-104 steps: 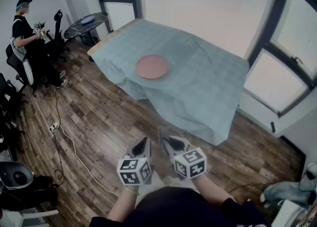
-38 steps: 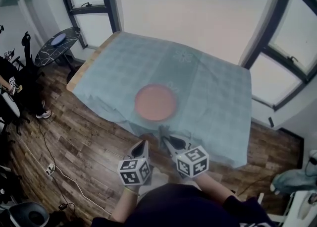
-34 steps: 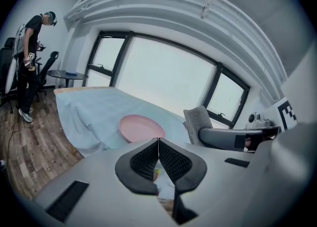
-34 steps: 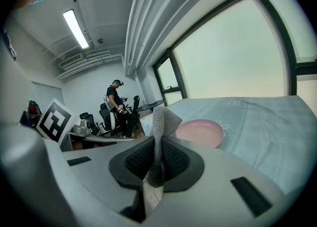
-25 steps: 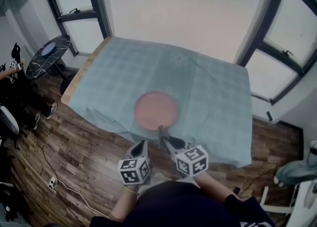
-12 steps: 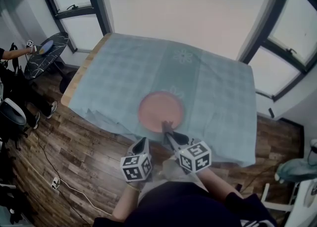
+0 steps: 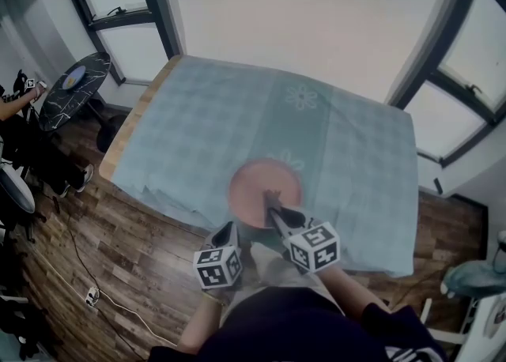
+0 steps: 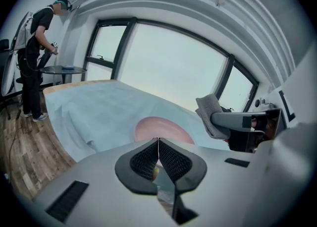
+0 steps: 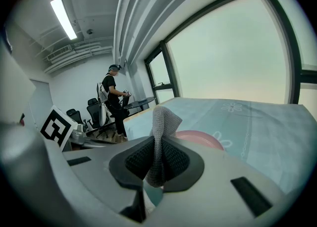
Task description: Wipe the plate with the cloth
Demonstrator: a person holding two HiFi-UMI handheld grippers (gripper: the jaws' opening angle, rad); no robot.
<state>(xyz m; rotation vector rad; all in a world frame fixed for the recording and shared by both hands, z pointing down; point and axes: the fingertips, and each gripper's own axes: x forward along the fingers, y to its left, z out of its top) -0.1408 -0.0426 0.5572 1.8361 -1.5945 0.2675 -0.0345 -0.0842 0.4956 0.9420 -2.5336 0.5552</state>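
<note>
Both grippers are closing in on the table (image 7: 198, 107); the plate (image 7: 251, 182) is sitting far nearer than a few seconds back. Right gripper (image 7: 273, 197) is pinching the grey cloth (image 9: 165, 119) upright in its jaws, showing over the pink plate's near part, lower centre of the head view. Left gripper (image 7: 231, 228) is holding its jaws pressed together, empty, just lower left of the plate's rim.
</note>
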